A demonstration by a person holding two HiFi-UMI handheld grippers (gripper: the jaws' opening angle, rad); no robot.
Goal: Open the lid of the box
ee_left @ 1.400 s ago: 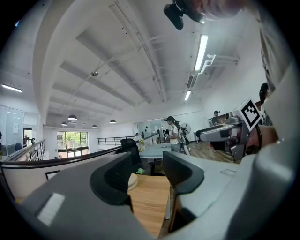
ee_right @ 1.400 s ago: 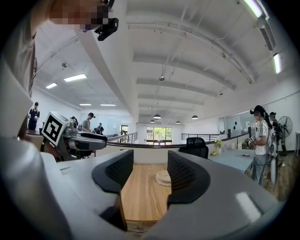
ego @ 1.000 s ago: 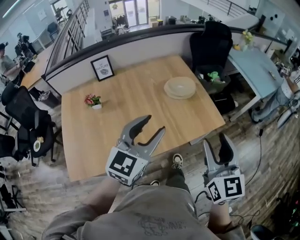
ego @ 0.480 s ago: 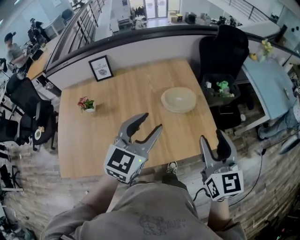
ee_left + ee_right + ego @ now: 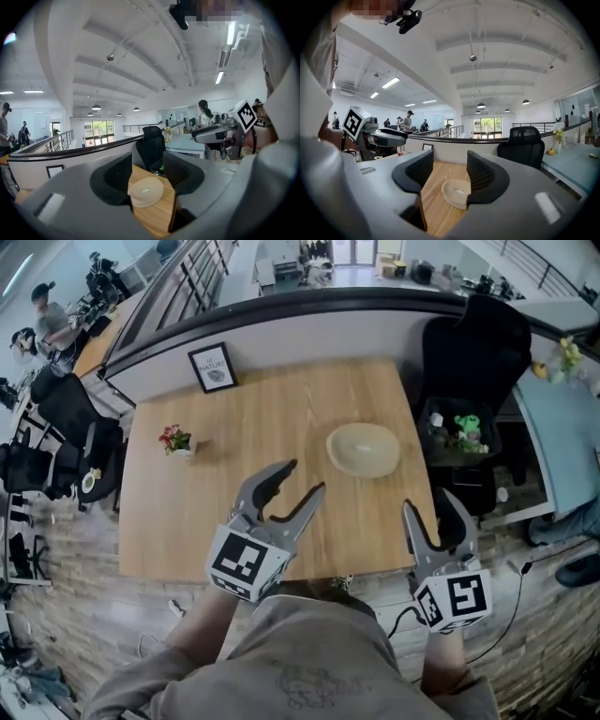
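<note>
1. Round, shallow, cream-coloured box (image 5: 364, 449), lying flat with its lid (image 5: 146, 188) closed on top
2. It rests on the wooden table (image 5: 216, 507), toward the far right side

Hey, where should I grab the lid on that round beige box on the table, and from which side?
Probably the near rim of the lid, coming in low from the front edge of the table. It is a wide, shallow disc with no knob showing, only a slight dent in the middle, so its edge seems the only part jaws could pinch.
</note>
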